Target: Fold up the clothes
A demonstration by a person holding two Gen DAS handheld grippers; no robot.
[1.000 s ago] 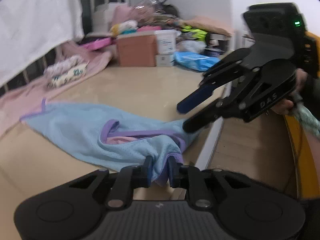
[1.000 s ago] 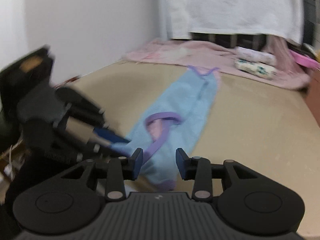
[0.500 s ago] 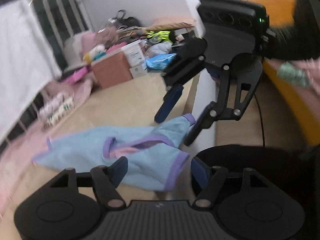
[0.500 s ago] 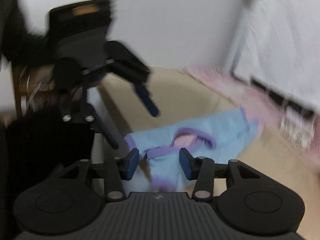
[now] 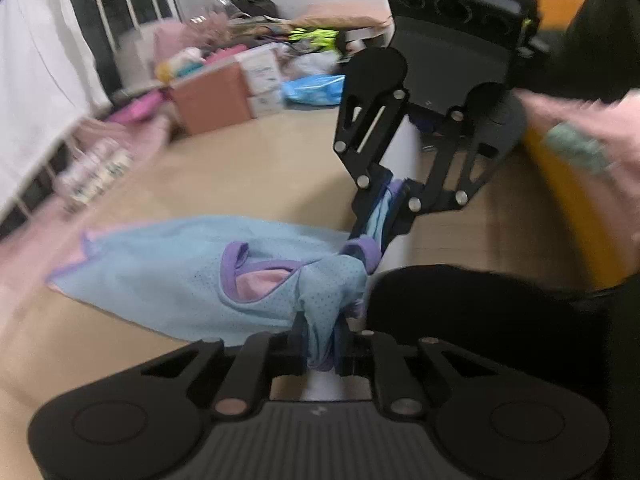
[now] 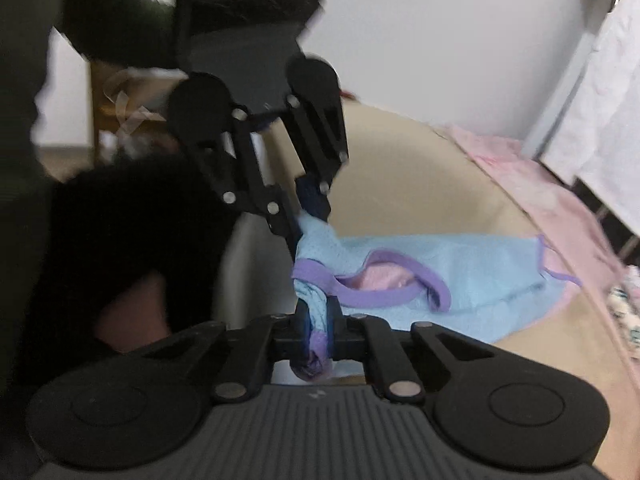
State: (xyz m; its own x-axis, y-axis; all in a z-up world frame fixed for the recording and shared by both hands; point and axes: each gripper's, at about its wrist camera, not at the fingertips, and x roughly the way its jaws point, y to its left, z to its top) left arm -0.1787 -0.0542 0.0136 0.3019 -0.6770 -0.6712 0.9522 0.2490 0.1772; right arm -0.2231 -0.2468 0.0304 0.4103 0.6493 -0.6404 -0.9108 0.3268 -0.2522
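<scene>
A light blue garment with purple trim (image 5: 180, 280) lies on the beige table (image 5: 240, 184), stretching left and away from me. My left gripper (image 5: 320, 332) is shut on its near shoulder corner at the table's edge. My right gripper (image 5: 384, 216) faces it and is shut on the other shoulder corner. In the right wrist view the garment (image 6: 460, 272) runs off to the right; the right gripper (image 6: 318, 328) pinches bunched blue and purple cloth, and the left gripper (image 6: 308, 216) grips the cloth just beyond. A pink lining shows in the neck opening.
A brown box (image 5: 212, 100), white boxes and a blue bag (image 5: 312, 88) crowd the far end of the table. Pink cloth (image 6: 540, 184) and folded patterned items (image 5: 92, 172) lie along the railing side. A white towel (image 5: 36, 68) hangs there. The table's white edge (image 5: 404, 184) is by the grippers.
Both grippers were open beside the garment's near end half a second ago. Both have now closed on its two shoulder corners, and the cloth bunches up between them.
</scene>
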